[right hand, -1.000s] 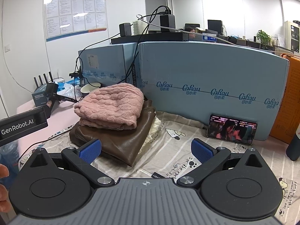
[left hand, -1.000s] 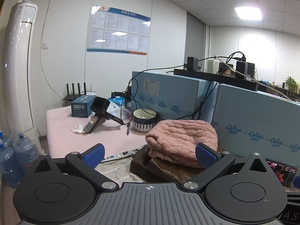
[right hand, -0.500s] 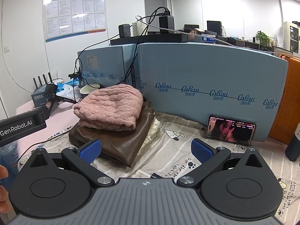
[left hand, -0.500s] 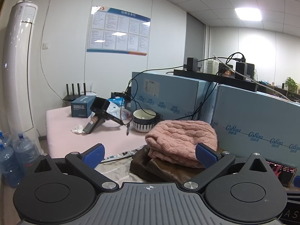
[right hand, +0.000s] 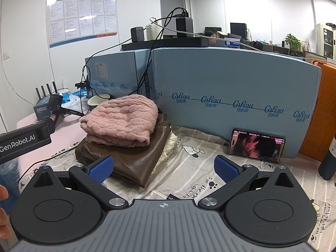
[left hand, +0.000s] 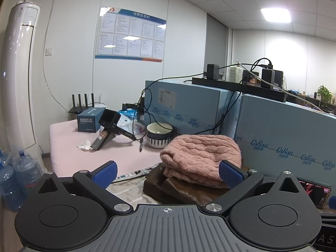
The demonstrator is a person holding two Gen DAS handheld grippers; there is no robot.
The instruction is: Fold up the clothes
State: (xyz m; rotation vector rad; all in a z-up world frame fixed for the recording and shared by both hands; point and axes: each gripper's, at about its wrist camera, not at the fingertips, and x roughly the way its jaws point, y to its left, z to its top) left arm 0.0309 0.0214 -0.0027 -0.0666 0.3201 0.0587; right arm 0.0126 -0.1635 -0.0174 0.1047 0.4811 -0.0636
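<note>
While I hold both off the cloth, my left gripper (left hand: 167,171) and right gripper (right hand: 163,166) gape wide, empty; the folded pink sweater (right hand: 119,120) sits atop the brown garment (right hand: 134,160).

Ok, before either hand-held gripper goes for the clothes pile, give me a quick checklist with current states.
1. Left hand-held gripper open and empty: ok.
2. Right hand-held gripper open and empty: ok.
3. Pink sweater folded, on top of the brown garment: ok.
4. Phone apart from the pile, leaning on the blue box: ok.
5. Cable on the sheet left of the pile, near the left approach: not ok.
6. More clothes left to fold: cannot tell.
</note>
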